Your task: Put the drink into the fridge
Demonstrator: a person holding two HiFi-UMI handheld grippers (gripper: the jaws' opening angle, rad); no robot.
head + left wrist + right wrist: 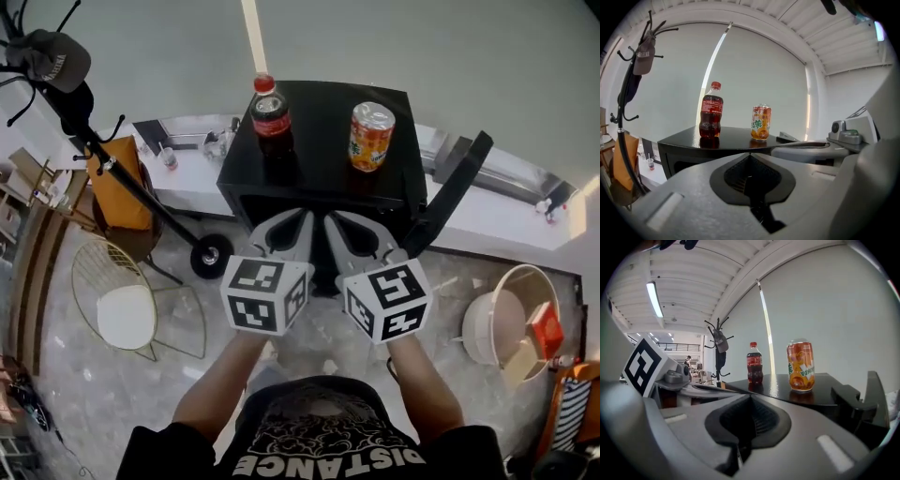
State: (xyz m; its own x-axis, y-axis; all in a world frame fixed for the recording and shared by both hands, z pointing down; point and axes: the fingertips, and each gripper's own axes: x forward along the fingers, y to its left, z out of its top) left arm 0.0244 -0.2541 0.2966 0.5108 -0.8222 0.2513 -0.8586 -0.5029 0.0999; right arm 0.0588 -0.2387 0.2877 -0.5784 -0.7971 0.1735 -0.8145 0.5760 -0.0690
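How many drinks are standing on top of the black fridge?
2. A cola bottle stands on the left of the fridge top, an orange soda can on the right. None seems hidden.

Open studio/office-type hall, not home kitchen: corrugated ceiling with strip light, tall blank wall, polished stone floor. Coat rack with cap and wire chair left of left gripper; mini fridge just ahead.

We see a black coat stand at ten o'clock, a gold wire chair with a white cushion at eight, and a grey marbled floor.
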